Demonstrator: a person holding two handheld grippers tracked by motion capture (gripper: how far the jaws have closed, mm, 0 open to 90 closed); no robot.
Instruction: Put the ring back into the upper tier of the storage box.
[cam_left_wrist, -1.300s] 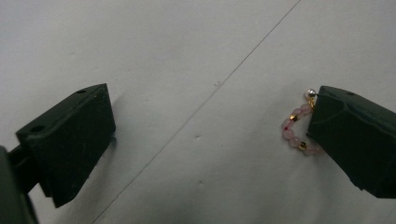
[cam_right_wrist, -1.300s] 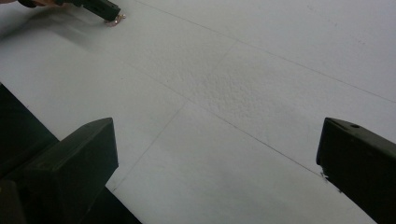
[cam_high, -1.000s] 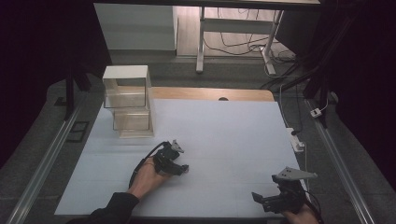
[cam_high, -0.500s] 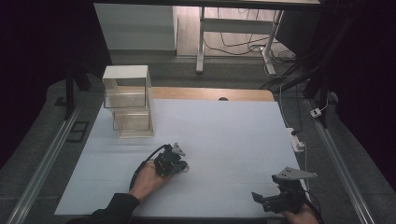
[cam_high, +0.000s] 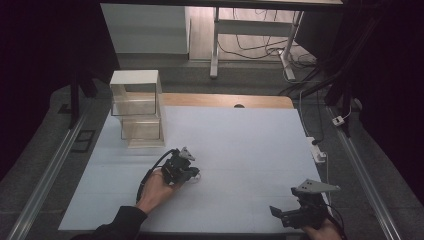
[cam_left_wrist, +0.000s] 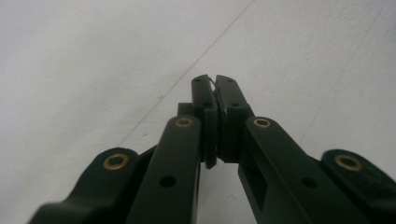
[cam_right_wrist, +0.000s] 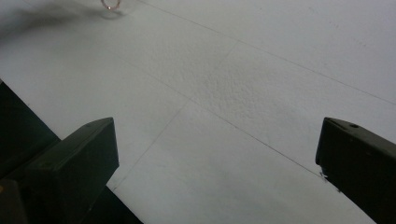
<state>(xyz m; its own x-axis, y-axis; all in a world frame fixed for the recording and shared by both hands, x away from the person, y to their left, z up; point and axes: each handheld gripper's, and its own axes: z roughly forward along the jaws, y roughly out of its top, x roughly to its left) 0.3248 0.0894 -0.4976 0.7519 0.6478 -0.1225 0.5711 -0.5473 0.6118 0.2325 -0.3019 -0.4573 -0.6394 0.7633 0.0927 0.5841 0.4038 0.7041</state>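
A small ring (cam_right_wrist: 110, 4) of thin pinkish wire, at the very top edge of the right gripper view, with its own little shadow just under it and a dark blur beside it. Standing on edge rather than lying flat, it seems, which fits a thing being pinched and not one left alone. In the left gripper view, a thin pale curved sliver between the tips of the left gripper (cam_left_wrist: 215, 84), the two black jaws pressed nearly together with no real gap; probably the same ring, held by its edge, though too small to be sure. Held low and close over the pale sheet (cam_high: 240, 145) that covers the table, likely because so light a piece slips easily and should not fall far. Seen from the high view, gripped by the left hand (cam_high: 155, 187) in the near middle of the sheet. Farther out, the right gripper (cam_right_wrist: 217, 140) at the near right corner, well apart, jaws spread wide and with nothing between them, only bare sheet; waiting, by the look of it. At the far left of the sheet, a clear stepped shelf (cam_high: 137, 107), upright, nothing visible in it.
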